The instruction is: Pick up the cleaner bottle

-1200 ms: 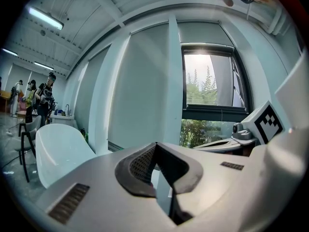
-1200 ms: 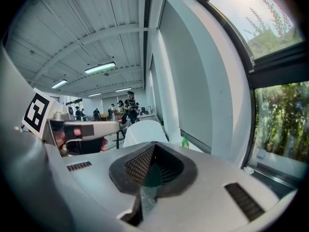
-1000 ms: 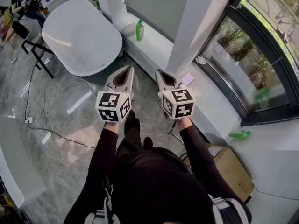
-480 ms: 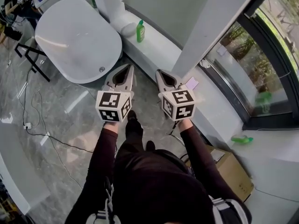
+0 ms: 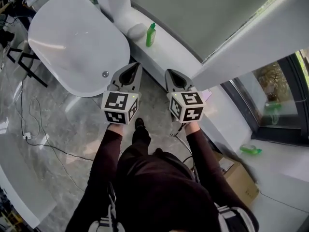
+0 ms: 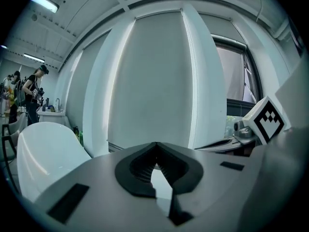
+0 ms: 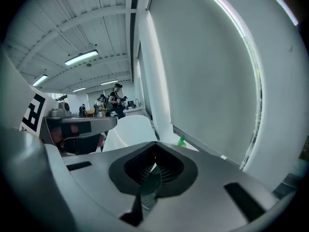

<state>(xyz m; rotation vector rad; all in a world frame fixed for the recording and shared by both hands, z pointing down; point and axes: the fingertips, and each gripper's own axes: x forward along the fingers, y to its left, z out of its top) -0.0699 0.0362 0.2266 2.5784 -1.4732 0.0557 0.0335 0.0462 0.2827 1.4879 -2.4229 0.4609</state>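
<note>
At the approach step, the left gripper [image 5: 132,69] and right gripper [image 5: 170,73] are both clenched on nothing, well short of the green cleaner bottle [image 5: 151,35] standing upright on the white ledge [image 5: 170,48] beside the bathtub [image 5: 72,42], so one must reach in and part its jaws.

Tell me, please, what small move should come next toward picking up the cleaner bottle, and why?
Probably carry the right tool forward toward the green cleaner bottle. It stands upright on the white ledge, well ahead of the tool and not yet within a grasp. The tool's jaws are shut and empty, so opening them would come after.
</note>
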